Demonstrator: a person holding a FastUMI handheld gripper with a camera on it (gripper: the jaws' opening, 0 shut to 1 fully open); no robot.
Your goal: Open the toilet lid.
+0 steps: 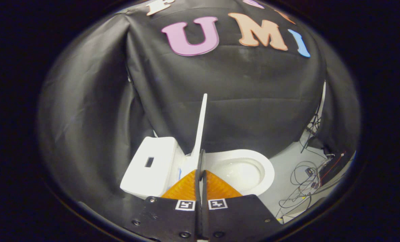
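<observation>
In the gripper view, one toilet bowl (pixel 253 168) sits on the pale floor (pixel 287 168) against the black cloth wall (pixel 247 101). The bowl is open to the camera; its inside is glossy white, and whether any water lies in it cannot be told through the glare.

The toilet lid (pixel 201 124) stands raised, seen edge-on as a thin white blade rising from the back of the bowl and leaning slightly toward the side away from the tank. One white tank (pixel 151 166) sits just beside the bowl on the far side of the lid, with a single small dark rectangular opening in its top. A short blue mark shows between tank and bowl; what it is cannot be told.

The gripper (pixel 200 174) points at the base of the lid, just ahead of the bowl's near rim. Its two orange fingers (pixel 183 188) are pressed together with only a thin dark slit between them; the tips meet right at the foot of the lid, but whether they pinch its edge cannot be told. Two square black-and-white markers (pixel 185 205) sit on the black finger mounts, one on each. No readable writing shows on them.

A tangle of thin cables (pixel 304 185) lies on the floor beyond the bowl's far side, near the wall.
</observation>
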